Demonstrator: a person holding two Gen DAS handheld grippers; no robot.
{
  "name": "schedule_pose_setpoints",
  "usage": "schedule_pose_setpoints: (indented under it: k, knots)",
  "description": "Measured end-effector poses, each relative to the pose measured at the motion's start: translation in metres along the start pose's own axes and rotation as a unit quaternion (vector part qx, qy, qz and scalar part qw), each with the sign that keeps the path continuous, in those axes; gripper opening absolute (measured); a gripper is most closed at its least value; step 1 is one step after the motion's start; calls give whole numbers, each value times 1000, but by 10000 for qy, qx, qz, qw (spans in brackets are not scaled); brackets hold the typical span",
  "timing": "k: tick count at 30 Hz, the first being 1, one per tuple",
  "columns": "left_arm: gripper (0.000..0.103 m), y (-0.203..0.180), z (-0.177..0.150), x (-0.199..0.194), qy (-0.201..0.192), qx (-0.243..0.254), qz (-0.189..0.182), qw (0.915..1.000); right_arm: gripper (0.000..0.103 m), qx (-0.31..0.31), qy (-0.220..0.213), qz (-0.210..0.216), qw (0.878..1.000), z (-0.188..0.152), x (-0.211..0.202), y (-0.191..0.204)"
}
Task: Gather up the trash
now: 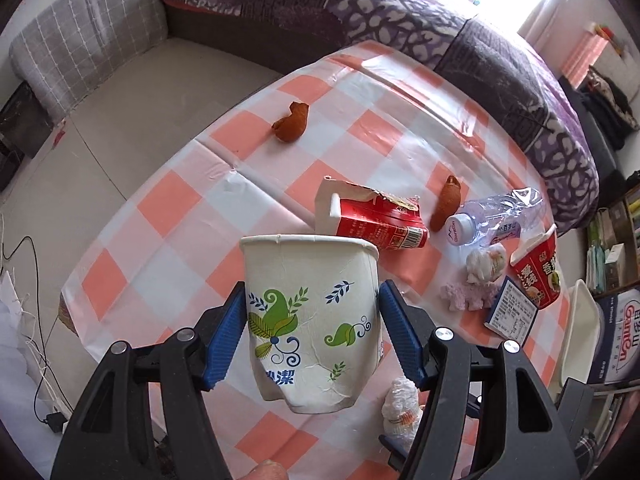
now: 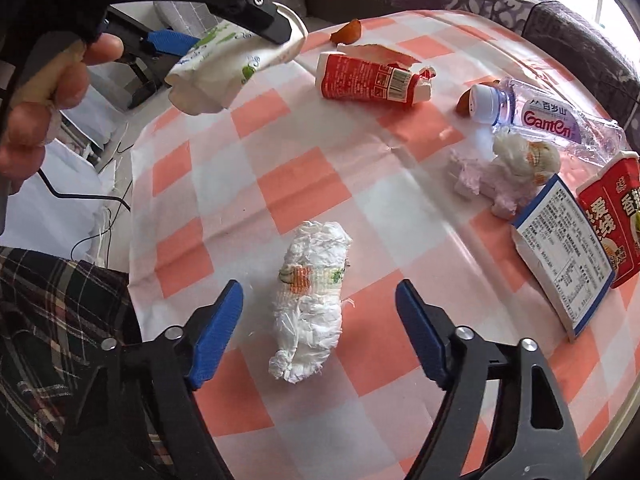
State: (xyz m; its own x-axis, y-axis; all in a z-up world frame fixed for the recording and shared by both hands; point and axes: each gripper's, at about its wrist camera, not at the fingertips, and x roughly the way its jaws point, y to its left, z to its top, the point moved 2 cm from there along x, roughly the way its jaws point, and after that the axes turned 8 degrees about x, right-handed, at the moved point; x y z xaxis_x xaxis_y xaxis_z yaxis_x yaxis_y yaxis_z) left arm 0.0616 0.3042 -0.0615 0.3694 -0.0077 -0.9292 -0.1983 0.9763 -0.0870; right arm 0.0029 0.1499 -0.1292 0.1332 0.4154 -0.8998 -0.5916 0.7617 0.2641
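- Above the checked tablecloth [image 1: 168, 216], at far left, the left gripper [image 1: 312, 336] pinches a crumpled paper cup [image 1: 312, 320] by its sides, lifted clear of the table, apparently for carrying off as trash.
- Centre: the right gripper [image 2: 320, 332] hangs with jaws apart on either side of a wadded white tissue [image 2: 308, 304], not touching it, seemingly lined up as the next pickup.
- Beyond lie a torn red carton [image 2: 368, 80] and an orange peel [image 1: 291, 122].
- Right: a crushed plastic bottle [image 2: 536, 116], more tissue [image 2: 516, 164] and a noodle box [image 2: 612, 216] wait uncollected.
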Motion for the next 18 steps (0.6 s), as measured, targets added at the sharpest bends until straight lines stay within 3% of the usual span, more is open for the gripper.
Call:
schedule_pose_setpoints:
  k: [3, 5, 11, 18]
  knots:
    - [65, 6, -3, -2, -31, -20, 56, 10000, 36, 97, 57, -55, 9999, 5, 9, -1]
    - [65, 8, -3, -2, -90, -50, 90, 9999, 35, 129, -36, -120, 9998, 8, 8, -1]
    - [65, 10, 8, -18, -723, -155, 299, 9968, 35, 416, -975, -350, 9938, 30, -29, -17]
    - [66, 2, 16, -42, -1556, -435, 593, 9851, 35, 872, -2156, -830, 9690, 50, -84, -50]
